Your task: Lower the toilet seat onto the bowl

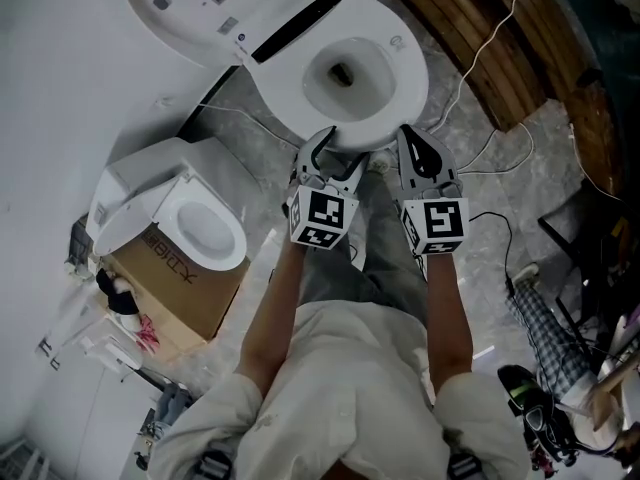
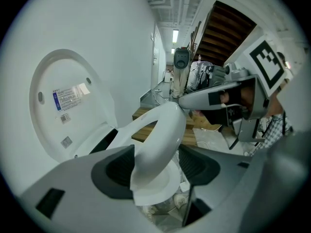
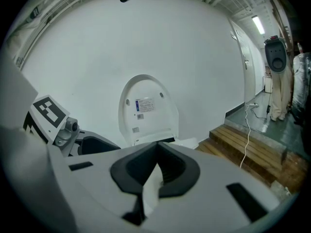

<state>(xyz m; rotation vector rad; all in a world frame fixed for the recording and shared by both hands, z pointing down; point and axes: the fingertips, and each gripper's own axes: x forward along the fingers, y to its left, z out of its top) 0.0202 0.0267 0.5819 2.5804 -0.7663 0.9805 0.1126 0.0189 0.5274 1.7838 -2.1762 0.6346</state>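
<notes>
Left tool (image 1: pixel 322 144) and right tool (image 1: pixel 416 148) were side by side at the front rim of the toilet seat (image 1: pixel 404 80). The left tool's jaws stood fairly wide, the seat's rim filling the gap and touching both pads. The right tool's jaws were nearly together, pinching a thin white edge of the seat. Ahead of both tools the lid (image 1: pixel 190 8) stood raised. Below the left tool's jaws lay the bowl (image 2: pixel 163 191), with the seat's front clear of it.

Enclosing with plain white wall (image 3: pixel 146 42). Paving in grey marbled floor (image 1: pixel 250 158). Flanking with slatted wooden platform (image 1: pixel 460 28). Trailing white cable (image 3: pixel 246 135) over its boards. Lighting by ceiling strip light (image 2: pixel 175 35) down the corridor.
</notes>
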